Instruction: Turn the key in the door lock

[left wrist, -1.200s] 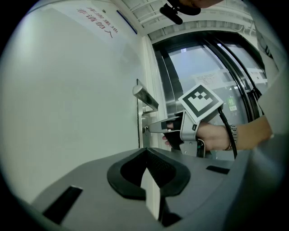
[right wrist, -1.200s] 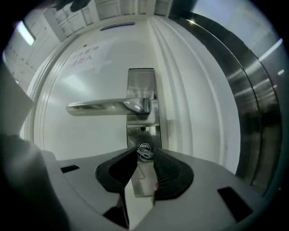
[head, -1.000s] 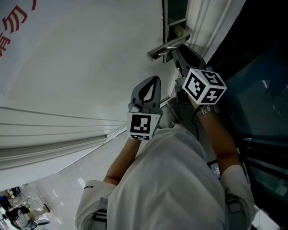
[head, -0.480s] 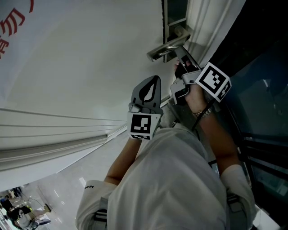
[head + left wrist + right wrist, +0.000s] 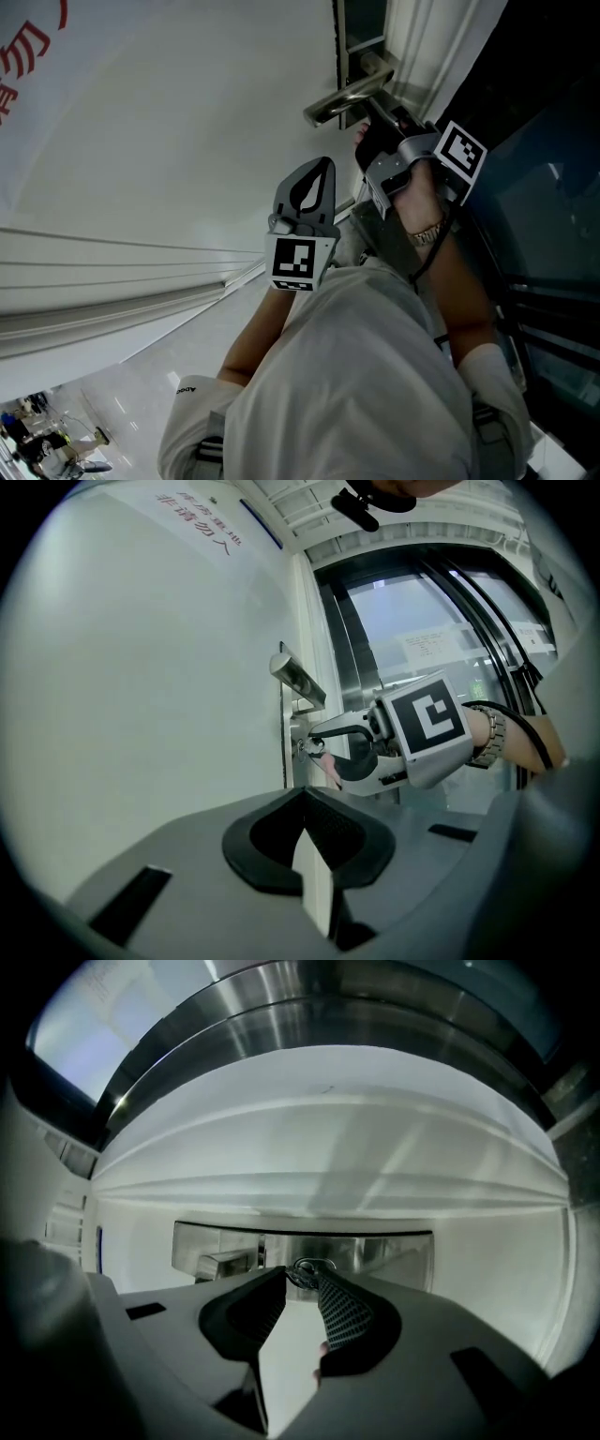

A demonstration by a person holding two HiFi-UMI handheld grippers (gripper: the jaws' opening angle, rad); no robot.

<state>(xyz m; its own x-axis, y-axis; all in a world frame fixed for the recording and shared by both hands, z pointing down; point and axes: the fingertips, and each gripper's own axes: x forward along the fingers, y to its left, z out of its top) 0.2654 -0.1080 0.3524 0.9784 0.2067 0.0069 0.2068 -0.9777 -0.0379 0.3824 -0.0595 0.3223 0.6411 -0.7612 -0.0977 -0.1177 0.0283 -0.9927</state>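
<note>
**White door** point(image 5: 169, 112) — fills the upper left of the head view, with its edge running down at upper centre.

**Steel lock plate** point(image 5: 394, 1251) — a bright band across the middle of my right tool's view, fixed at the door's edge.

**Lever handle** point(image 5: 339, 97) — juts from the plate at upper centre of the head view, just above my right tool.

**My right tool** point(image 5: 373, 139) — reaches to the plate, rolled so that its marker cube faces the right of the frame. Its tips are pinched on the key point(image 5: 302, 1272), which sits in the lock just below the handle and has a thin wire ring at its head.

**My left tool** point(image 5: 322, 169) — at the centre of the head view, apart from the door and the lock. Its jaws are pressed together with nothing between them.
</note>
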